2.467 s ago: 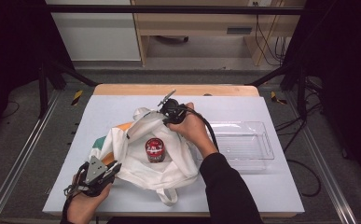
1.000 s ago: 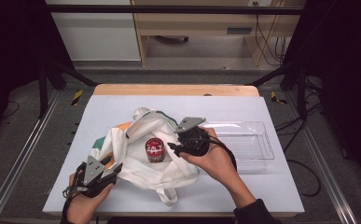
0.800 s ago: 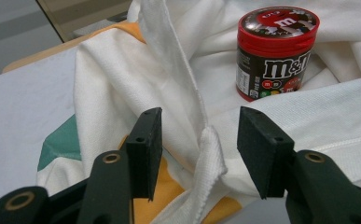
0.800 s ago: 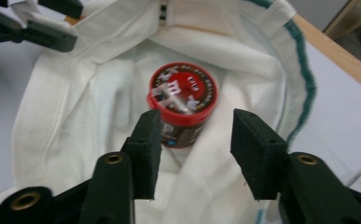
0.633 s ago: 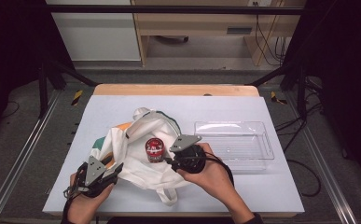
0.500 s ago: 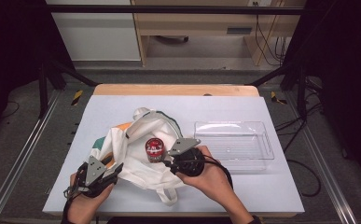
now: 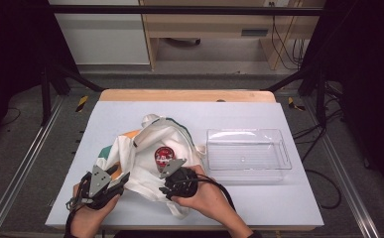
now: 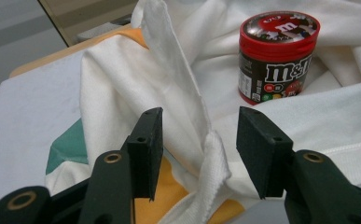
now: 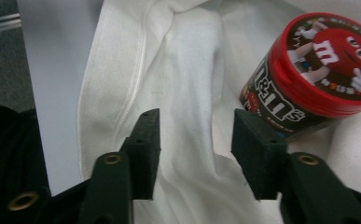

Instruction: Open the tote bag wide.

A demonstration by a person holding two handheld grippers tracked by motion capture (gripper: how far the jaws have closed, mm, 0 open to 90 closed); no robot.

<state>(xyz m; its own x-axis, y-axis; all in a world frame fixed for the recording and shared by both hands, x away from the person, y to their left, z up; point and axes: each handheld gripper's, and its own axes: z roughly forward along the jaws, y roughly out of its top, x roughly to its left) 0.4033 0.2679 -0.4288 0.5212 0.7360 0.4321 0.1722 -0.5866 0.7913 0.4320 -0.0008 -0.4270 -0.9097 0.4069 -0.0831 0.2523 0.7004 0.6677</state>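
Note:
A white cloth bag [image 7: 145,144] with orange and teal patches lies crumpled on the table's near left. A brown candy jar [image 7: 163,154] with a red lid stands upright on it. My left gripper [image 7: 121,178] rests at the bag's near-left edge. In the left gripper view its jaws [image 8: 199,135] stand open around a raised fold of the white cloth [image 8: 178,88], and the jar [image 8: 278,56] is beyond. My right gripper [image 7: 167,178] is low over the bag just in front of the jar. Its jaws [image 9: 194,140] have just been opening, with cloth [image 9: 178,60] between them unpressed and the jar [image 9: 318,74] to their right.
A clear plastic tray [image 7: 249,132] stands to the right of the bag. The pale table top [image 7: 239,109] has a wooden strip along its far edge. Metal rails run along both sides of the table, and cables lie on the floor at the right.
The right hand came from behind the jar, round its right side, forward and down to the bag's near part. The lifted cloth at the back has dropped. The left gripper kept still.

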